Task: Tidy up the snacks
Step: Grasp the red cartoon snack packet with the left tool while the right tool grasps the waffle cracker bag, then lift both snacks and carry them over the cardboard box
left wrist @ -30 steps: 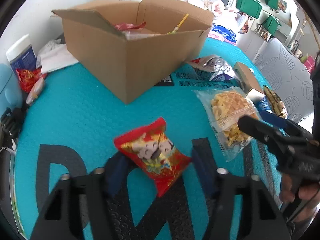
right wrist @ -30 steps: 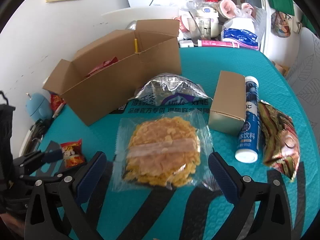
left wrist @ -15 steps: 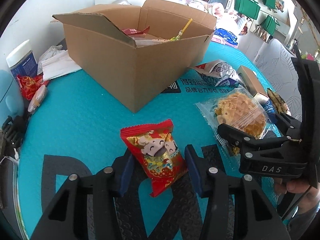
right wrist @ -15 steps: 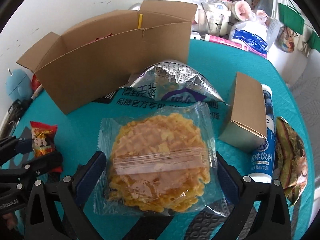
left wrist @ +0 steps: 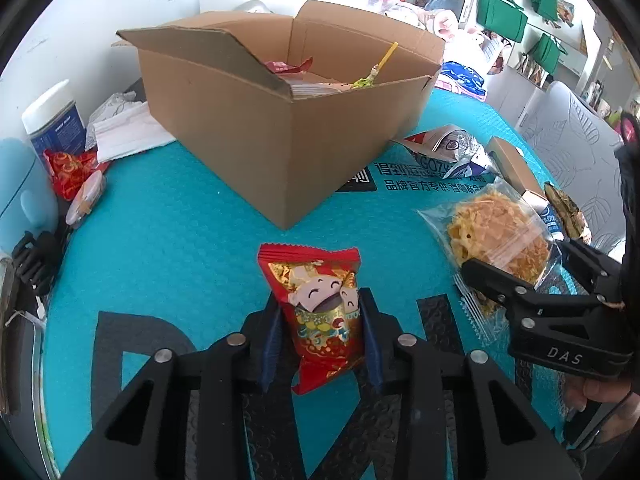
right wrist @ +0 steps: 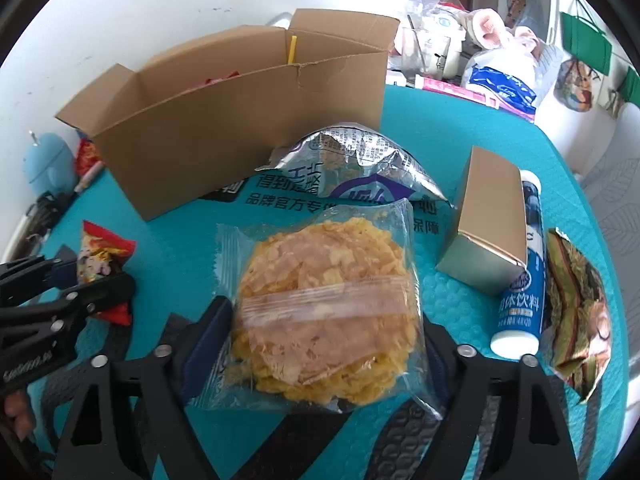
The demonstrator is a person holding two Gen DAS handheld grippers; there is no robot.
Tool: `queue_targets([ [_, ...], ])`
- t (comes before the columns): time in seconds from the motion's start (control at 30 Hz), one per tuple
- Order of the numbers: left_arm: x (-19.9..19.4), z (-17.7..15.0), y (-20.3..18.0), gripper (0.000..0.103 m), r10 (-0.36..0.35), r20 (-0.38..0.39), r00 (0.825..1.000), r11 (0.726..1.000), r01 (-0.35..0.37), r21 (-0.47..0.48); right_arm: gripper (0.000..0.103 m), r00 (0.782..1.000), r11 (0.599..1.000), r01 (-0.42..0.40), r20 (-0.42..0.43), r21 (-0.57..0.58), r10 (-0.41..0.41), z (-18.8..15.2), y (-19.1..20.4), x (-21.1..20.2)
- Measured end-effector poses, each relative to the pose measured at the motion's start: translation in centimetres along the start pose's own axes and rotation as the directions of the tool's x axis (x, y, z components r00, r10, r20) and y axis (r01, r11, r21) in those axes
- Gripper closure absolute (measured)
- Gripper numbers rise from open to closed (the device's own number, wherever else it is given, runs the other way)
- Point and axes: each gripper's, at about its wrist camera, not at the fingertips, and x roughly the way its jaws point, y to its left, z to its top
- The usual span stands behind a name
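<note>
Left gripper (left wrist: 322,334) clamps the red snack packet (left wrist: 318,314) on the teal mat (left wrist: 168,240), while the right gripper (right wrist: 324,344), jaws just closing, brackets the clear-wrapped crisp cake (right wrist: 326,304); whether its pads bite yet is unclear. Squeezed hard, the brittle cake could crumble, and slick film could slip free on lifting. Beyond stands the open cardboard box (left wrist: 256,132), whose raised flap could snag either load.

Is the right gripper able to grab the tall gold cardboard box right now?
Probably not yet: the right gripper already has the clear-wrapped yellow crispy cake between its jaws, which have just been closing. The gold cardboard box lies uncovered.
</note>
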Motion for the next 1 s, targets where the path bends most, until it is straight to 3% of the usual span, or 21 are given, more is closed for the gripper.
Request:
queue_targets([
  [0.13,-0.3,-0.2,0.2,0.07,-0.026,-0.014,1.0,1.0,0.025,-0.016,0.04,1.0,0.999,-0.02,0.011,0.033,0.02,-0.3,-0.5,-0.8],
  [0.27,-0.8,-0.6,-0.3,0.07,-0.034,-0.015,0.999,0.999,0.034,-0.008,0.048,0.999,0.996,-0.047,0.028,0.082,0.044,-1.0,-1.0,-1.7],
  [0.73,-3.9,-0.3,-4.2,0.07,-0.097,0.017,0.995,0.992,0.095,0.087,0.051,0.983,0.97,-0.161,0.112,0.18,0.142,-3.6,-2.3,-6.7],
  [1.0,-7.5,1.0,-5.1,0.07,-0.127,0.089,0.988,0.985,0.115,0.129,0.051,0.968,0.965,-0.207,0.175,0.162,0.178,-3.1,-1.7,-10.5],
])
